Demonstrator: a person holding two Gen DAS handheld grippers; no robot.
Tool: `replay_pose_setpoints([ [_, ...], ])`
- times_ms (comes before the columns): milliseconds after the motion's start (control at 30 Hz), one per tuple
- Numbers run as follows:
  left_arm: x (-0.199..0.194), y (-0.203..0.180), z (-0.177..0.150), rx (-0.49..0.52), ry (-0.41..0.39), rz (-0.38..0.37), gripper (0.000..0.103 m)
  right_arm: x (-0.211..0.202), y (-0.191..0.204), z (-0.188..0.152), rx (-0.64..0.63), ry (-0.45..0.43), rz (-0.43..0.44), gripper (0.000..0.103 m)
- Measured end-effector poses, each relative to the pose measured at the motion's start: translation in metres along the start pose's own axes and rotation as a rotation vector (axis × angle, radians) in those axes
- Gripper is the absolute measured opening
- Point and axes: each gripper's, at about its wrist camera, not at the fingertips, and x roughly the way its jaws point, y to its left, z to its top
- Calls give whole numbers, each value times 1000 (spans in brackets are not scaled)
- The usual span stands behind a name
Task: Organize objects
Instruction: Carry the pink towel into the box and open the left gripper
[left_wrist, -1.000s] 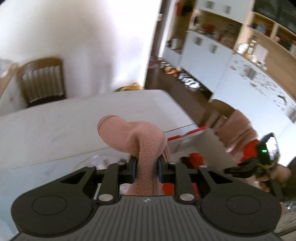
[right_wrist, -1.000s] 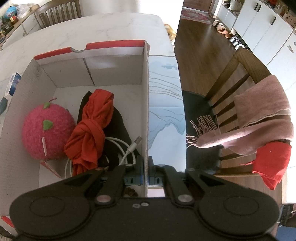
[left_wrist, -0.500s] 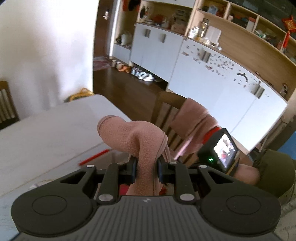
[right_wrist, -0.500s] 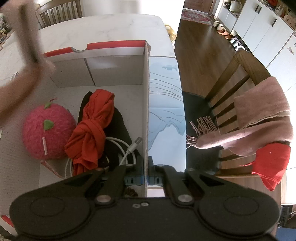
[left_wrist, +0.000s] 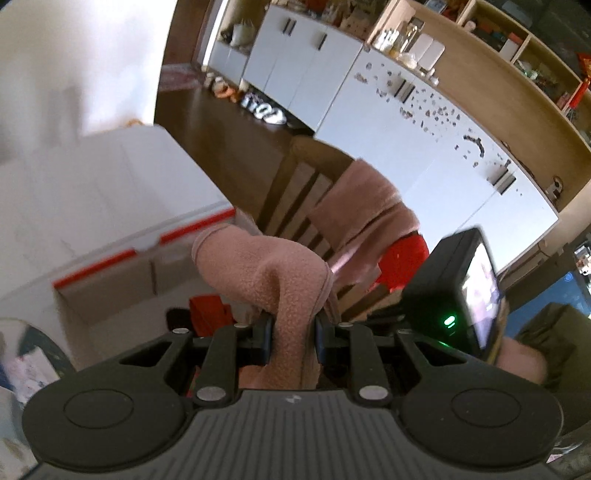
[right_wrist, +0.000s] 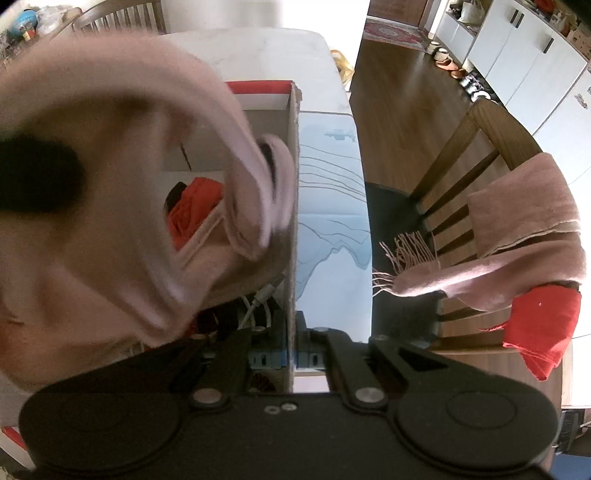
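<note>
In the left wrist view, the left gripper (left_wrist: 293, 332) is at the lower centre and its two fingers (left_wrist: 264, 338) are closed on a pink fleece garment (left_wrist: 269, 269), which bulges up above them. Behind it, at the middle left, is the cardboard box (left_wrist: 110, 284) with a red edge, on a white table (left_wrist: 92, 184). The right gripper's camera (left_wrist: 465, 291) is at the right. A wooden chair (left_wrist: 295, 195) carries a pink scarf (left_wrist: 362, 206)

In the right wrist view, the right gripper (right_wrist: 291, 360) at the lower centre pinches the box's side wall (right_wrist: 291, 206). The blurred pink garment fills the left of the frame, over the box. Below it a red cloth (right_wrist: 192, 210) and a white cable (right_wrist: 255, 302) lie inside
</note>
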Motion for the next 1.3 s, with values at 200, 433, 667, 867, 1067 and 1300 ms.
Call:
replay_pose_setpoints([
  [200,25,3,-11,12,58,9,20,-1,0,0,5,-1,3,2],
  [433,51,13,-24,-2,128,38,20,-3,-1,-1,5,-3,13,1],
  [667,62,16,-36,-6,168,24,21,1,-3,-1,6,4,15,1],
  [867,59,15,-41,16,162,-3,37,2,-4,-1,6,5,15,1],
  [1067,49,18,-48,0,146,-20,65,4,-5,-2,8,4,20,1],
  [1300,19,12,-55,8,87,-41,66,4,-6,-3,9,4,24,1],
])
